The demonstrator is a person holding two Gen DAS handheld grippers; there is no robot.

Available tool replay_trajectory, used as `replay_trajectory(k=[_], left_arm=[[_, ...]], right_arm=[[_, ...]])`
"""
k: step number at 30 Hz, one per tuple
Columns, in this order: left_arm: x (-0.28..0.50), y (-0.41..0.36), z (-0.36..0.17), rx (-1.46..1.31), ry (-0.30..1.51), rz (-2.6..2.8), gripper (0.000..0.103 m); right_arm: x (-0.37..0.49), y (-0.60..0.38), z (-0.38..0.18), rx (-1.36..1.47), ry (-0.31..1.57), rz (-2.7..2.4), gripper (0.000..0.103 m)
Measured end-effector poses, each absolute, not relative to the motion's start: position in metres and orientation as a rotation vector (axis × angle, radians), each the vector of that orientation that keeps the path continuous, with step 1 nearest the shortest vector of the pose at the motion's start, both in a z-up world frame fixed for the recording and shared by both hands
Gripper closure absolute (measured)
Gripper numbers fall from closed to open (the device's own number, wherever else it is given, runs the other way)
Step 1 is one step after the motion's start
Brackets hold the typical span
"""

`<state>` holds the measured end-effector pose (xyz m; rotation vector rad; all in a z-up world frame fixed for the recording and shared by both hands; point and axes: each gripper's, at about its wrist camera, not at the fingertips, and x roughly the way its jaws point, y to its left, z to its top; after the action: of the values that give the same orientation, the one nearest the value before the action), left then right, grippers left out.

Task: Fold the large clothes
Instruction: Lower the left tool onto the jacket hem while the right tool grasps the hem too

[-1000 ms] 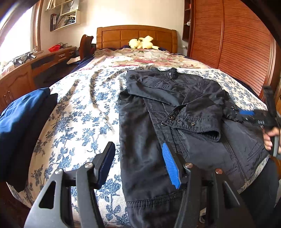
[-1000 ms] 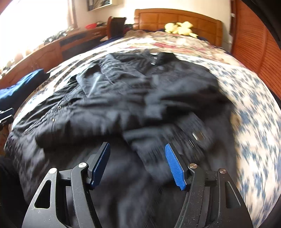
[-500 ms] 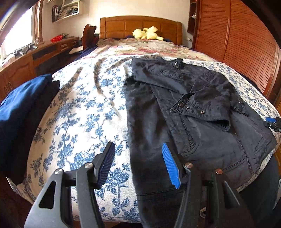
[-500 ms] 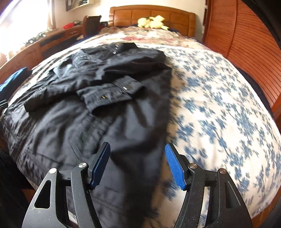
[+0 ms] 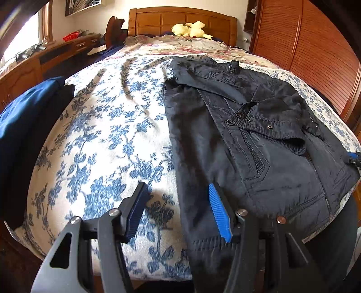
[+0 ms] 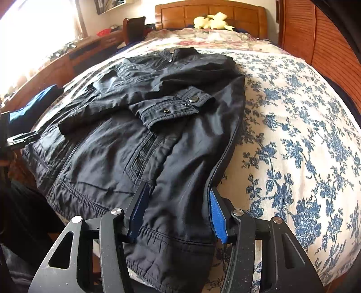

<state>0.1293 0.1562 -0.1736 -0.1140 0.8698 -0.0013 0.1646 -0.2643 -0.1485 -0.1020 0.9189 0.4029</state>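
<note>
A black jacket lies face up on the flowered bedspread, collar toward the headboard, both sleeves folded across its chest. My left gripper is open over the jacket's left hem corner, one finger above the bedspread and one above the cloth. In the right wrist view the jacket fills the left half. My right gripper is open with its fingers on either side of the jacket's right hem corner. The tip of the right gripper shows at the far right edge of the left wrist view.
A folded blue and black garment pile lies at the bed's left edge. A yellow plush toy sits by the wooden headboard. A wooden dresser runs along the left, a slatted wardrobe along the right.
Both grippers have dropped toward the jacket's hem, the left to its left corner and the right swinging out to its right corner. The jacket lies as before.
</note>
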Motion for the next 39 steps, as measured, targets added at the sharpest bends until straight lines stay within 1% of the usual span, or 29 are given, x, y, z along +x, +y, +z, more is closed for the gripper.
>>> replay_trajectory(k=[7, 8, 9, 10, 12, 22, 23, 25, 27, 28, 31, 39], left_arm=[[0.104, 0.154, -0.169, -0.11, 0.886, -0.04, 0.049], [0.101, 0.153, -0.169, -0.114, 0.886, -0.047, 0.052], [0.099, 0.152, -0.169, -0.117, 0.885, -0.056, 0.06], [0.095, 0.15, -0.168, -0.124, 0.881, -0.069, 0.062], [0.091, 0.146, -0.169, -0.135, 0.882, -0.096, 0.075], [0.083, 0.142, -0.173, -0.145, 0.862, -0.092, 0.075], [0.083, 0.143, -0.173, -0.145, 0.86, -0.093, 0.08], [0.082, 0.142, -0.172, -0.144, 0.859, -0.096, 0.084], [0.08, 0.141, -0.168, -0.152, 0.847, -0.1, 0.094], [0.079, 0.14, -0.165, -0.153, 0.839, -0.105, 0.096], [0.074, 0.134, -0.156, -0.139, 0.812, -0.09, 0.099], [0.078, 0.132, -0.143, -0.132, 0.789, -0.086, 0.099]], right_arm=[[0.162, -0.269, -0.161, -0.106, 0.935, 0.382, 0.049], [0.162, -0.269, -0.161, -0.105, 0.934, 0.38, 0.048], [0.162, -0.268, -0.161, -0.104, 0.932, 0.378, 0.048], [0.162, -0.268, -0.161, -0.102, 0.932, 0.378, 0.048], [0.163, -0.267, -0.162, -0.1, 0.934, 0.377, 0.048], [0.164, -0.266, -0.164, -0.109, 0.937, 0.368, 0.047], [0.164, -0.267, -0.165, -0.104, 0.939, 0.37, 0.047], [0.166, -0.269, -0.166, -0.092, 0.944, 0.378, 0.047], [0.167, -0.27, -0.167, -0.088, 0.952, 0.386, 0.046], [0.168, -0.27, -0.167, -0.085, 0.955, 0.388, 0.046], [0.169, -0.27, -0.167, -0.088, 0.956, 0.391, 0.045], [0.168, -0.271, -0.168, -0.074, 0.953, 0.388, 0.044]])
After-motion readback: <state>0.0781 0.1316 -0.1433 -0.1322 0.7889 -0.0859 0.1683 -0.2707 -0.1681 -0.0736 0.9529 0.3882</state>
